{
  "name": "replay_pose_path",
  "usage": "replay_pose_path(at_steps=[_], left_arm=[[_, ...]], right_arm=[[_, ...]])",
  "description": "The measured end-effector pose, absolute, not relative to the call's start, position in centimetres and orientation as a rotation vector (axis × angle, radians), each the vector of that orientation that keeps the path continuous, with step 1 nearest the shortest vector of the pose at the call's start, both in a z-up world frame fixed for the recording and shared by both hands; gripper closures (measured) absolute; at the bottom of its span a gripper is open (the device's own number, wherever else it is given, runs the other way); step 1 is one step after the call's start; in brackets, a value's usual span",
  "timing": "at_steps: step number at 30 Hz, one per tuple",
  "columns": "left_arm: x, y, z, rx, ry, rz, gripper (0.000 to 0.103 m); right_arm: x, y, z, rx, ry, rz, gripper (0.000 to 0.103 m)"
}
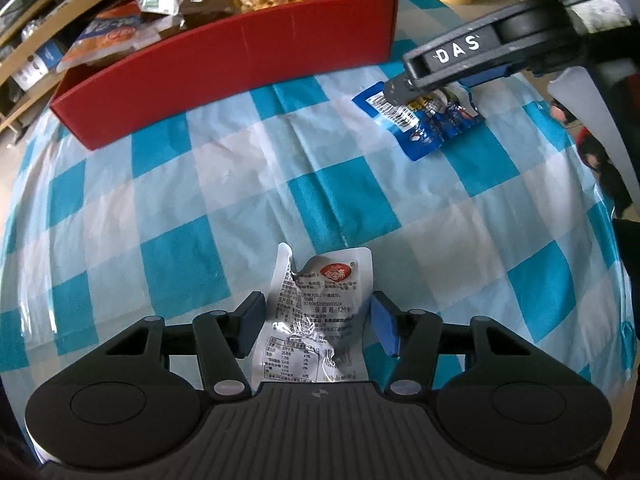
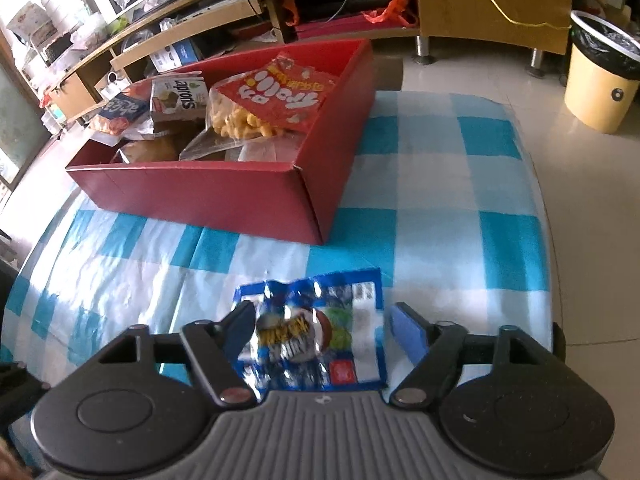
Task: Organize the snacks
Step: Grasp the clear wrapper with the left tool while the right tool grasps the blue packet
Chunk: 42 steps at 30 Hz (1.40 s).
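Tablecloth [image 1: 352, 196] in blue-and-white checks covers the whole work surface, creased and glossy under daylight. Nearest in the left wrist view, the left gripper [image 1: 318, 322] straddles a silver-white snack packet [image 1: 316, 320] lying flat on the cloth; its jaws stand wide, a pad on either side of the packet, and whether they touch it is unclear. In the right wrist view the right gripper [image 2: 320, 336] frames a blue snack packet [image 2: 316, 332] in the same way, jaws wide, the right pad apart from the wrapper's edge. From the left camera that blue packet [image 1: 420, 120] lies on the cloth well off to the right, under the tip of the right gripper [image 1: 400, 92].

Farther back on the cloth sits an open red cardboard box [image 2: 208, 196], already holding snacks: a red bag of puffed corn curls [image 2: 264, 100] and a brown-and-white carton [image 2: 180, 98] among other packets.

Beyond the table lies a pale tiled floor [image 2: 480, 76]. A yellow waste bin [image 2: 600, 80] with a black liner stands at the right, and a long low wooden cabinet [image 2: 492, 4] with cluttered open shelves runs along the far wall.
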<state>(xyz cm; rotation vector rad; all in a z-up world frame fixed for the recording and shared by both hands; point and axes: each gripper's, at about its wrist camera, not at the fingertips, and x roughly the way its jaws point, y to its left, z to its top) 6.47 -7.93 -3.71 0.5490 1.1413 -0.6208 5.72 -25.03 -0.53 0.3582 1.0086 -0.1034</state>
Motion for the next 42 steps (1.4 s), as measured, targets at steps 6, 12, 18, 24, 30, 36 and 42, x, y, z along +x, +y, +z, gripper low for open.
replay_pose_path(at_steps=[6,12,18,24,30,36,42], left_arm=[[6.8,-7.5,-3.6,0.535,1.154,-0.625,0.039],[6.9,-7.5,-3.7,0.542,1.158,-0.628,0.038],[6.9,-7.0,-3.7,0.543,1.161,-0.622,0.038],[6.8,-7.4,-3.9,0.561,1.154,-0.625,0.038],[6.6,-7.6,-3.9,0.578,1.146,-0.636,0.037],[6.7,-7.6,-3.9,0.582,1.145,-0.644,0.037],[6.7,-7.7,-3.9,0.583,1.147,-0.641,0.037]], right_arm=[[7.0,-24.6,-0.7,0.324,1.004,-0.097,0.027],[4.5,-23.3,-0.4,0.399,1.035,-0.048,0.025],[2.0,-21.7,1.0,0.297,1.057,0.038,0.025],[4.2,-20.6,1.8,0.086,1.043,0.092,0.025],[6.3,-19.3,-0.3,0.020,1.093,0.135,0.023],[5.9,-19.1,-0.8,-0.007,1.079,0.135,0.025],[5.0,-18.8,-0.2,0.005,1.054,0.129,0.033]])
